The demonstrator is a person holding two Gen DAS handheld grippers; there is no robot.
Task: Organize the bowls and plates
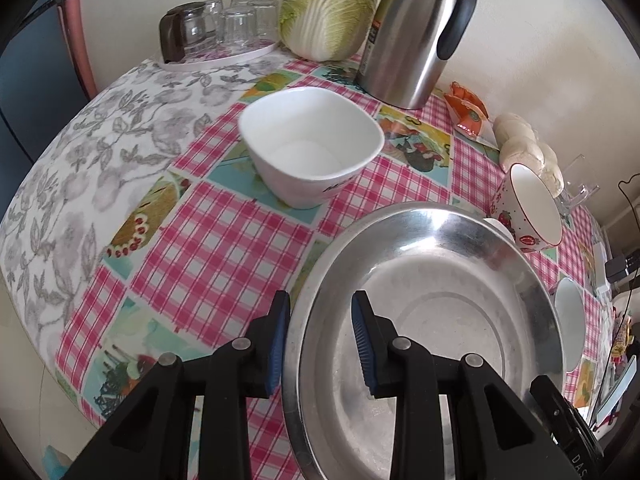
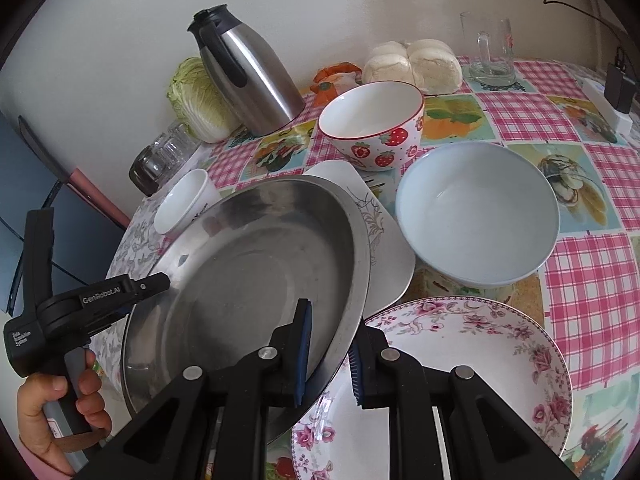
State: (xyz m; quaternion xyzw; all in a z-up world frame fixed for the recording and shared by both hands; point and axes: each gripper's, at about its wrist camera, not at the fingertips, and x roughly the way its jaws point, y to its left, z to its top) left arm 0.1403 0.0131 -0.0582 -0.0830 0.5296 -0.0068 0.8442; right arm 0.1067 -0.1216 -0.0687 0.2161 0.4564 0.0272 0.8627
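Both grippers hold a wide steel plate above the table. My left gripper is shut on its left rim, one pad inside and one outside. My right gripper is shut on its right rim. The plate is tilted, over a white square plate and the edge of a floral plate. A pale blue bowl and a strawberry bowl stand to the right. A white square bowl sits beyond the left rim.
At the back by the wall stand a steel thermos, a cabbage and a tray of upturned glasses. Buns and a glass mug are at the back right. A hand grips the left gripper's handle.
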